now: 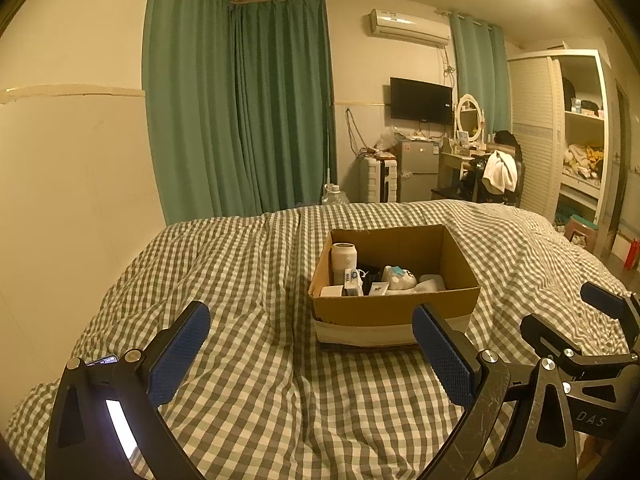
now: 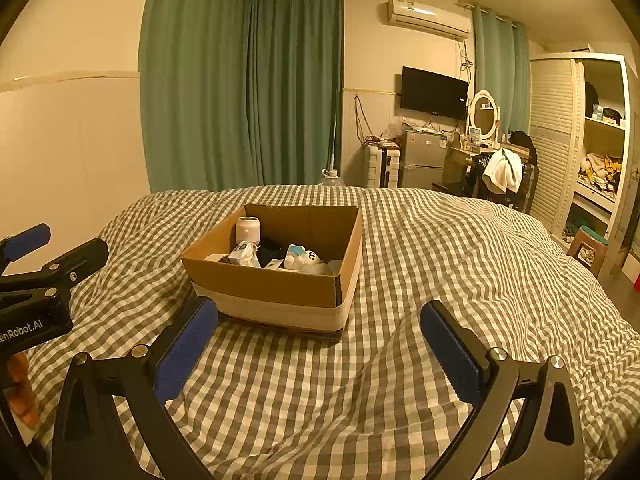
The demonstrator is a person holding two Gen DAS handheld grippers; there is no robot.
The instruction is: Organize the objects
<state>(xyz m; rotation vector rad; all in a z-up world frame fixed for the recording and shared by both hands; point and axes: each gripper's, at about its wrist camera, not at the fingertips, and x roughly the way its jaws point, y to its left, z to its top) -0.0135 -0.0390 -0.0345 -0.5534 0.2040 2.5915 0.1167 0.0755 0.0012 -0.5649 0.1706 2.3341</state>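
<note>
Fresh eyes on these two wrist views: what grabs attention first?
The open cardboard box in the middle of the checked bedspread, holding a white cup at its far left and a small plush toy. Both grippers, left gripper and right gripper, are open and empty before it.

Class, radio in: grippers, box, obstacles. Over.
Left gripper open, empty. Right gripper open, empty. Box on bed, items inside. Nothing in the way.

Open cardboard box (image 1: pixel 394 307) on bed holds small items (image 1: pixel 394 278).
</note>
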